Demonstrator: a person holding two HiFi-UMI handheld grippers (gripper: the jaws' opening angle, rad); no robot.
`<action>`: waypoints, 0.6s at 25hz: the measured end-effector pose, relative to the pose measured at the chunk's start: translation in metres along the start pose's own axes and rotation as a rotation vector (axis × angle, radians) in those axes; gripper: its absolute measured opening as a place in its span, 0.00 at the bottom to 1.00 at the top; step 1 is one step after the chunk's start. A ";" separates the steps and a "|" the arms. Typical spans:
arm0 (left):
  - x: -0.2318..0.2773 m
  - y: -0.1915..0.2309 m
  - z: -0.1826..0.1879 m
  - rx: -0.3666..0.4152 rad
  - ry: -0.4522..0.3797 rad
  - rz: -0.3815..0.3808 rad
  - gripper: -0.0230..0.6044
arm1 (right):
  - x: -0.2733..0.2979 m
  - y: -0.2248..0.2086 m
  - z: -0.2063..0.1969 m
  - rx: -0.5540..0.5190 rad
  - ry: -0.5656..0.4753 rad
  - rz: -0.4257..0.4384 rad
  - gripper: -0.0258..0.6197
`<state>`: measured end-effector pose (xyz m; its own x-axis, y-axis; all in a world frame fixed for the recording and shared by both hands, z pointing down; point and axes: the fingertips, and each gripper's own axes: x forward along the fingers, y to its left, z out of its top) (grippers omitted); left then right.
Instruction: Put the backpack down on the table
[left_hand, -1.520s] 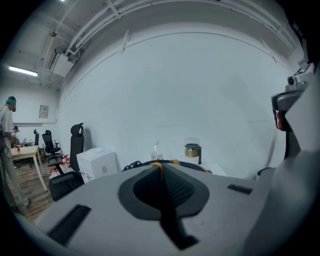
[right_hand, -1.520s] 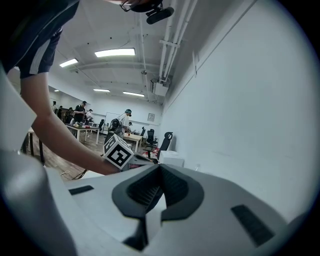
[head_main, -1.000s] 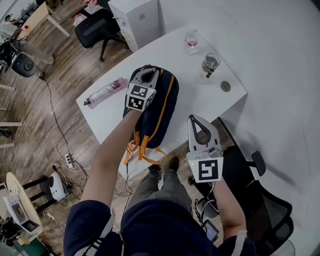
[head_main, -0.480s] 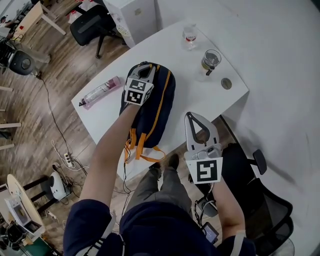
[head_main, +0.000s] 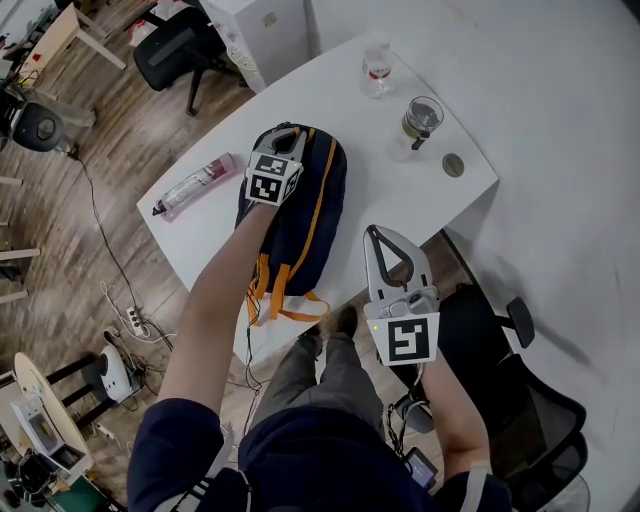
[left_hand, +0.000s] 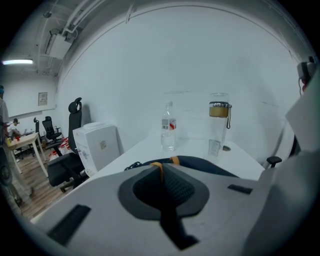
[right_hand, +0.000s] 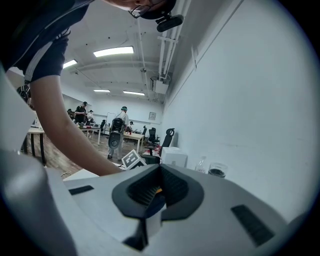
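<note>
The backpack (head_main: 310, 220) already lies at the table's (head_main: 400, 190) front edge. Your left gripper (head_main: 292, 131) pinches its orange top loop (left_hand: 157, 166), and your right gripper (head_main: 370, 231) is closed on nothing. I think only letting go is left.

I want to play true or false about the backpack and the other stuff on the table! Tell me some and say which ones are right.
1. The backpack is dark blue with orange trim. True.
2. The pink bottle lies on the floor. False: it lies on the white table, beside the backpack.
3. The right gripper holds the backpack. False: it is empty and apart from the backpack. The left gripper is the one at the backpack's top.
4. A clear water bottle and a glass tumbler stand upright on the table beyond the backpack. True.
</note>
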<state>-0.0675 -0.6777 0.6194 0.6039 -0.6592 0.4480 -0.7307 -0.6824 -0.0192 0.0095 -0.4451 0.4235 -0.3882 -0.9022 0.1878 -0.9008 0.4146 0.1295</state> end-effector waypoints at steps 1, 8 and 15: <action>0.002 0.001 -0.002 -0.005 0.006 -0.002 0.04 | 0.001 0.001 0.000 0.008 -0.001 -0.001 0.04; 0.013 0.006 -0.017 -0.033 0.071 -0.011 0.05 | 0.001 0.003 -0.004 0.015 0.017 0.001 0.04; 0.019 0.006 -0.025 -0.020 0.110 -0.011 0.05 | 0.002 0.007 -0.008 0.014 0.018 0.010 0.04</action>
<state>-0.0681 -0.6864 0.6502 0.5744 -0.6124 0.5432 -0.7309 -0.6825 0.0034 0.0040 -0.4427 0.4320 -0.3941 -0.8955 0.2069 -0.8994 0.4221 0.1139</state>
